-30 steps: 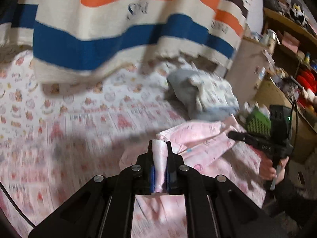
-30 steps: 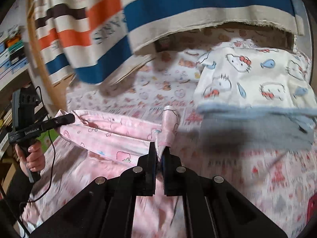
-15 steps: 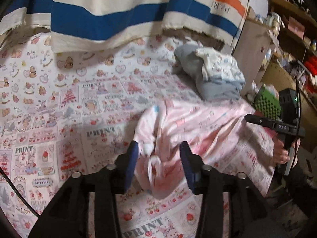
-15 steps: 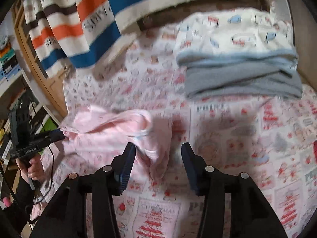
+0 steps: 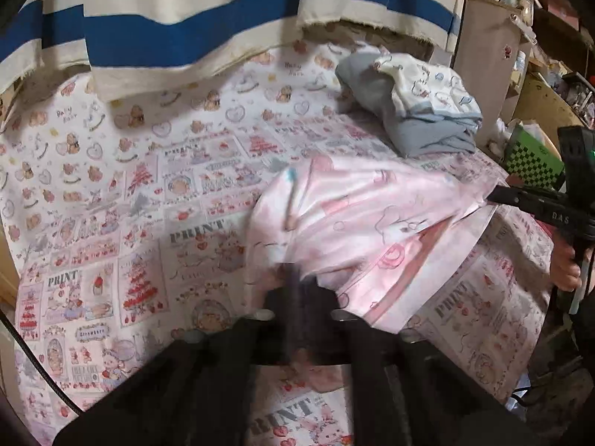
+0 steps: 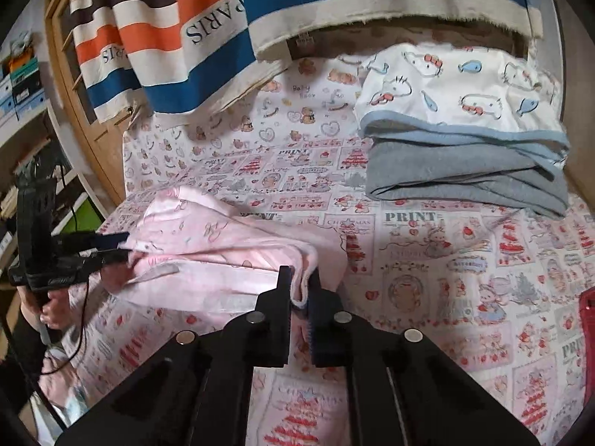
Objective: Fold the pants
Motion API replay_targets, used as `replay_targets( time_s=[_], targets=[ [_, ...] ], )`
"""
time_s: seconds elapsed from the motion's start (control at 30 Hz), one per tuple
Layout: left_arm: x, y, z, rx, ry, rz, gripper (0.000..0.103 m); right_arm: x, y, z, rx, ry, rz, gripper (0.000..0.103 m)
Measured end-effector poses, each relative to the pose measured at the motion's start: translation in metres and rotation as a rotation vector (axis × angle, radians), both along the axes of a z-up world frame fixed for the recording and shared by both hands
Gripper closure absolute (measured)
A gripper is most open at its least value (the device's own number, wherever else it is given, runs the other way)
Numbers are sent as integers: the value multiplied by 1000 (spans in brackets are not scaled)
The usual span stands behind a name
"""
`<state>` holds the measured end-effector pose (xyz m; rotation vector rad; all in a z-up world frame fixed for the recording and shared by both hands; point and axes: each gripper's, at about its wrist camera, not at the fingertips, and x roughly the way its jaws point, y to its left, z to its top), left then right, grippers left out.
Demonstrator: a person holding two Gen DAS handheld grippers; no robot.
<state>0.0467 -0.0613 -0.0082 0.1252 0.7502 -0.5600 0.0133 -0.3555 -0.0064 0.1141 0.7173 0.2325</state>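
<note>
The pink printed pants lie bunched on the patterned bed sheet. In the left wrist view, my left gripper is blurred, its jaws closed together at the near fold of the pants. The right wrist view shows it from the side, pinching the left edge of the pants. My right gripper is shut on a fold of pink fabric that stands up between its fingers. From the left wrist view it reaches in at the pants' right edge, held by a hand.
A folded stack of grey, blue and white cartoon-print clothes sits at the back right of the bed. A striped blue, orange and cream cloth hangs over the far edge. Shelves and a green checkered box stand beside the bed.
A second ago both grippers held the pants raised. Both then opened and the pants dropped onto the sheet. Now both have moved lower and closed again on the fabric.
</note>
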Motion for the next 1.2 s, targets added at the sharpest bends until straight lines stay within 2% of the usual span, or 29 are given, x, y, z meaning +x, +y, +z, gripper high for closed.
replay_targets(
  time_s=[0.1, 0.23, 0.3, 0.53, 0.63, 0.67, 0.7, 0.73, 0.77, 0.8, 0.87, 0.9, 0.97, 1.0, 1.1, 1.2],
  targets=[
    [-10, 6, 13, -36, -47, -7, 102, -12, -1, 9, 12, -24, 7, 97],
    [-31, 12, 27, -22, -107, -13, 102, -30, 2, 18, -3, -57, 32, 97],
    [-41, 14, 27, -2, -114, -16, 102, -37, 5, 15, -22, -44, 52, 97],
    [-50, 10, -11, 105, -5, -22, 101, -46, 8, -29, -35, 106, 62, 97],
    [-49, 13, -17, 103, 12, -15, 96, -47, 4, -35, -16, 119, 49, 96],
    [-49, 15, -15, 82, 14, -23, 92, -47, 2, -34, -2, 141, 50, 89],
    [-50, 17, -12, 64, 13, -28, 87, -46, 0, -34, 6, 156, 52, 76],
    [-53, 19, -8, 46, 6, -35, 77, -48, -1, -32, 20, 161, 52, 70],
    [-56, 21, -3, 26, -3, -44, 69, -51, -5, -28, 39, 143, 47, 62],
    [-58, 22, 1, 14, -10, -51, 67, -56, -9, -22, 55, 111, 34, 57],
    [-61, 28, 13, -4, -16, -26, 65, -61, -19, -10, 59, 65, -19, 57],
    [-61, 33, 20, -45, -17, -18, 64, -61, -24, -4, 69, 49, -41, 57],
    [-57, 40, 32, -123, -8, -11, 55, -56, -33, 9, 99, 16, -72, 57],
    [-51, 41, 36, -135, -13, 6, 55, -51, -35, 14, 116, 8, -79, 57],
    [-29, 27, 31, -75, -7, 74, 55, -34, -25, 18, 121, 13, -52, 57],
    [-5, 13, 7, -51, 97, 96, 55, -14, -5, 2, 99, 86, -13, 57]
  ],
)
